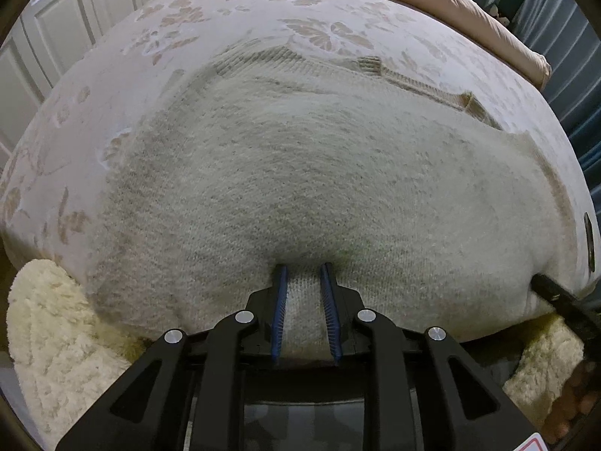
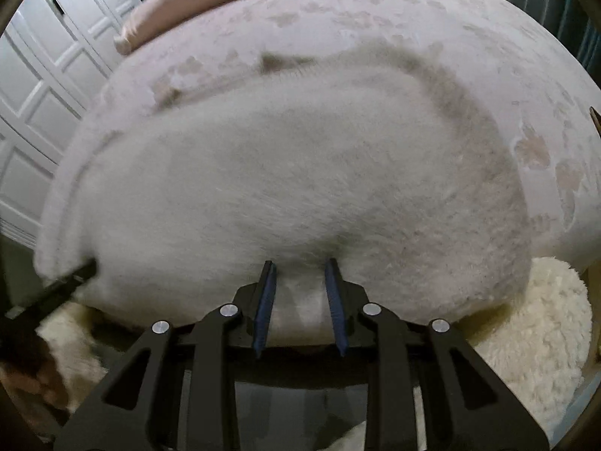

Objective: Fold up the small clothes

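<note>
**Two grippers at the near edge of a sweater**

Left wrist view: A fuzzy cream sweater lies spread flat on a bed with a pale flower cover. The left gripper sits at the sweater's near edge. Its blue pads stand a little apart, with knit cloth between them. I cannot tell if they squeeze it. The right gripper shows at the right edge. A fluffy white rug lies below.

Right wrist view: This picture is blurry. The right gripper also meets the sweater's near edge, pads a bit apart, cloth between them. I cannot tell if it grips. White doors stand on the left.
</note>
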Available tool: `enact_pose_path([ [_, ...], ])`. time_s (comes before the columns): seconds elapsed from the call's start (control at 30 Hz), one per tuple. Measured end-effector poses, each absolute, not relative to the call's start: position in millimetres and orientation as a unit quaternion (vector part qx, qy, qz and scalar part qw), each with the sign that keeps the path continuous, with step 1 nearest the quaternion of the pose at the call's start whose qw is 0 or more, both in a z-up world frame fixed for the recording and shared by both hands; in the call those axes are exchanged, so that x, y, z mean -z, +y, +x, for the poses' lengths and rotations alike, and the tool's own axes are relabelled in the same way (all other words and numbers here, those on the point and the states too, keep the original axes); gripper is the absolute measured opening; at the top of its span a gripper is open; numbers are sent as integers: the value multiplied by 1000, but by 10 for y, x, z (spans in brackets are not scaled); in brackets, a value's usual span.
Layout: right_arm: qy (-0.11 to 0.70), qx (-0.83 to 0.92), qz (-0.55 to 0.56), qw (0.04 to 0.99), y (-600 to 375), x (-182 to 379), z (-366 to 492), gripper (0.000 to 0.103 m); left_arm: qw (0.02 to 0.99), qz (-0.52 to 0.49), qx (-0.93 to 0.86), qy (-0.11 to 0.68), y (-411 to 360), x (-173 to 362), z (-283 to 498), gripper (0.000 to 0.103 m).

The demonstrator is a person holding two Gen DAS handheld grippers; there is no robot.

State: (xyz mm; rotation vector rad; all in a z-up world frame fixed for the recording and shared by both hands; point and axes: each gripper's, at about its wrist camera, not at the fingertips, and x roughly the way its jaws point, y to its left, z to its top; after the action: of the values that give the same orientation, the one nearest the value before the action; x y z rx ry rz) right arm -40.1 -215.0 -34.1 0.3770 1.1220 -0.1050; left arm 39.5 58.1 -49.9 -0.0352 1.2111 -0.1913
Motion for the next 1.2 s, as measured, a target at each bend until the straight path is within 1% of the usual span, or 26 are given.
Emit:
enact_pose_path([
  [0.1, 528, 45, 151, 835, -2048, 341, -331, 33, 821, -15, 88, 565, 575, 522, 401, 20],
  [0.17, 552, 48, 117, 825, -1988, 558, -302, 34, 822, -4, 86, 563, 539, 537, 398, 20],
  [0.2, 549, 47, 110, 827, -1973, 567, -316, 34, 822, 0, 86, 563, 525, 536, 393, 20],
  [0.3, 537, 42, 120, 834, -2012, 351, -356, 34, 825, -27, 96, 556, 628, 410, 376, 20],
  [0.37, 516, 42, 146, 843, -2174, 169, -371, 36, 841, -56, 93, 530, 786, 217, 374, 23],
  [0.4, 503, 45, 155, 849, -2286, 68, -355, 40, 849, -62, 89, 517, 858, 129, 400, 26],
  [0.43, 490, 56, 160, 855, -2411, -13, -331, 46, 859, -60, 76, 503, 944, 30, 479, 34],
  [0.47, 481, 66, 161, 859, -2516, -61, -276, 49, 865, -57, 66, 494, 1005, -27, 562, 41],
  [0.5, 470, 84, 159, 864, -2675, -130, -168, 53, 872, -55, 53, 483, 1093, -85, 710, 42],
  [0.57, 460, 105, 157, 868, -2862, -175, 22, 61, 876, -61, 39, 477, 1198, -119, 955, 50],
  [0.6, 457, 113, 156, 868, -2956, -185, 129, 70, 877, -72, 35, 474, 1261, -117, 1090, 53],
  [0.63, 451, 124, 154, 870, -3062, -192, 256, 77, 875, -87, 25, 476, 1333, -88, 1268, 59],
  [0.7, 440, 142, 163, 872, -3248, -142, 465, 84, 865, -113, 16, 488, 1425, 4, 1538, 60],
  [0.8, 473, 152, 189, 847, -3421, 165, 780, 84, 845, -143, 41, 514, 1387, 174, 1834, 60],
  [0.83, 483, 144, 198, 841, -3417, 259, 855, 71, 836, -140, 54, 527, 1325, 277, 1912, 59],
  [0.87, 493, 134, 207, 834, -3417, 347, 896, 57, 828, -132, 56, 542, 1274, 368, 1970, 41],
  [0.9, 515, 120, 212, 822, -3396, 442, 946, 18, 823, -128, 56, 551, 1248, 428, 1999, 22],
  [0.93, 515, 122, 208, 823, -3359, 423, 925, 8, 815, -126, 58, 562, 1214, 473, 2034, 6],
  [1.03, 442, 113, 230, 860, -3377, 23, 729, 7, 834, -154, 58, 527, 1288, 291, 1966, 5],
  [1.1, 407, 125, 244, 871, -3506, -134, 604, 7, 841, -159, 48, 516, 1349, 220, 1934, 5],
  [1.13, 412, 134, 245, 867, -3555, -75, 611, 7, 841, -155, 37, 517, 1387, 258, 1954, 5],
  [1.2, 461, 145, 243, 841, -3674, 262, 705, 7, 830, -130, 22, 543, 1380, 501, 2031, 5],
])
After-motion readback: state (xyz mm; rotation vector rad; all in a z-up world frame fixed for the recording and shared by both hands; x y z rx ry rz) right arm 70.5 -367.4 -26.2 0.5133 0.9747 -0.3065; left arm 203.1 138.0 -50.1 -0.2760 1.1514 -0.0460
